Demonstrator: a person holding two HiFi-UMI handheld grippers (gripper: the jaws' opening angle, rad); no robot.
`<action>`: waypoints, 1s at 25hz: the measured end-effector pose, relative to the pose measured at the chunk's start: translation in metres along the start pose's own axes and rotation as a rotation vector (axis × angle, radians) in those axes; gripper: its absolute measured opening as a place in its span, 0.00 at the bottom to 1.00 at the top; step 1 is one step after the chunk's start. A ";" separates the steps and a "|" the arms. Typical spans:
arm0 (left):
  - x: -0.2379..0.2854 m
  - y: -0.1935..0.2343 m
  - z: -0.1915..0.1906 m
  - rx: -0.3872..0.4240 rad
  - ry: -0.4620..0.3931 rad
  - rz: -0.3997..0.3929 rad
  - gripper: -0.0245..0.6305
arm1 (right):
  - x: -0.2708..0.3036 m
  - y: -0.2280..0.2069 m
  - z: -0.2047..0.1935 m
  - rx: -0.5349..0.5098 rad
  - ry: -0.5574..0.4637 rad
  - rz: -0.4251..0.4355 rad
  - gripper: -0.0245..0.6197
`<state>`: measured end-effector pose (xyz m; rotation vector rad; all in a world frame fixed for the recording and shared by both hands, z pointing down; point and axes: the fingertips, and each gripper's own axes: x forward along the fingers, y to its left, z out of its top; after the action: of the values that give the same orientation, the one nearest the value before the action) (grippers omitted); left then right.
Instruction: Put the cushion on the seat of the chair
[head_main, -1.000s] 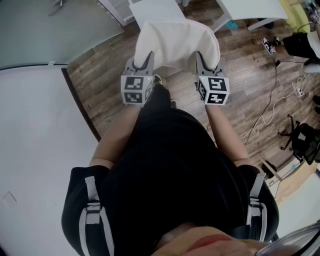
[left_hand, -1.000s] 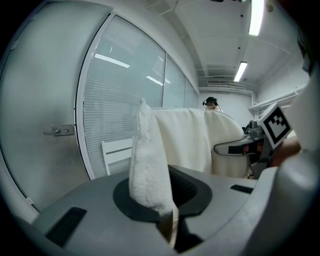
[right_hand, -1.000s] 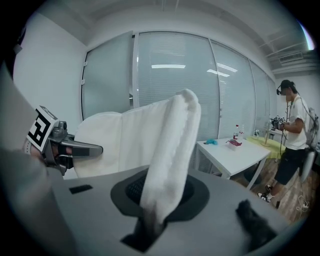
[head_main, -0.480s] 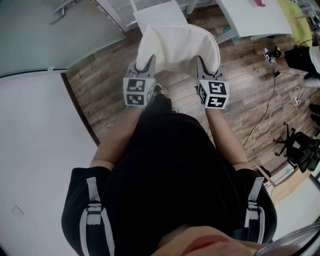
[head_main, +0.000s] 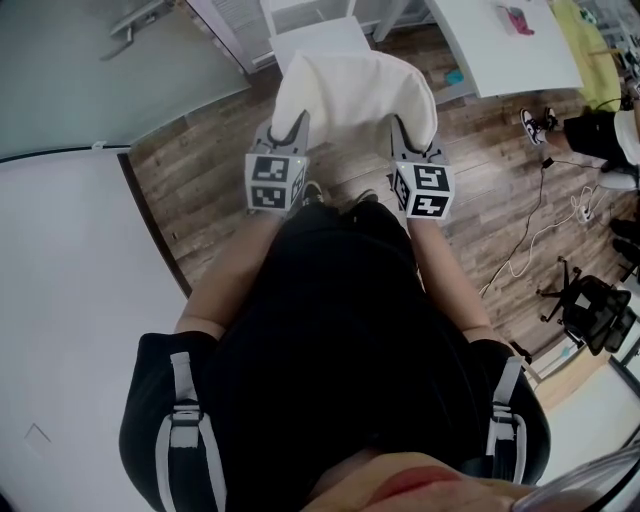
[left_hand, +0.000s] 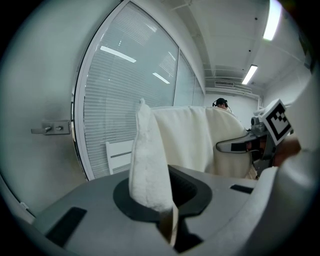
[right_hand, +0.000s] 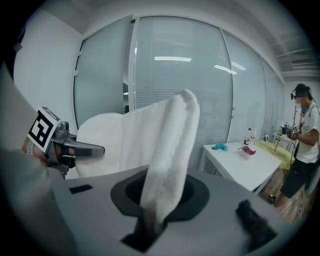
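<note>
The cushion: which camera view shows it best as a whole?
The head view: it shows the full width of the white cushion from above, held between the left gripper and the right gripper. Each gripper view shows only the edge pinched in its own jaws and part of the cloth behind.

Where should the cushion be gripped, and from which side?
By its near edge, one end per gripper, coming from the person's side. The cushion is wide and soft, so the left gripper and right gripper pinching both ends hold it spread.
</note>
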<state>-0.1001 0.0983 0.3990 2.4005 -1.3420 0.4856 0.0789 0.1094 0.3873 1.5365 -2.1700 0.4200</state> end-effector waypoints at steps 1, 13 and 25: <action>0.004 0.001 0.002 -0.003 0.000 0.004 0.12 | 0.004 -0.003 0.002 -0.003 0.000 0.005 0.13; 0.087 -0.007 0.032 -0.028 0.027 0.131 0.12 | 0.074 -0.087 0.023 -0.037 0.002 0.133 0.13; 0.182 -0.032 0.053 -0.121 0.052 0.298 0.12 | 0.149 -0.184 0.030 -0.084 0.033 0.303 0.13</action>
<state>0.0243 -0.0451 0.4308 2.0868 -1.6644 0.5230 0.2052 -0.0872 0.4371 1.1510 -2.3691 0.4397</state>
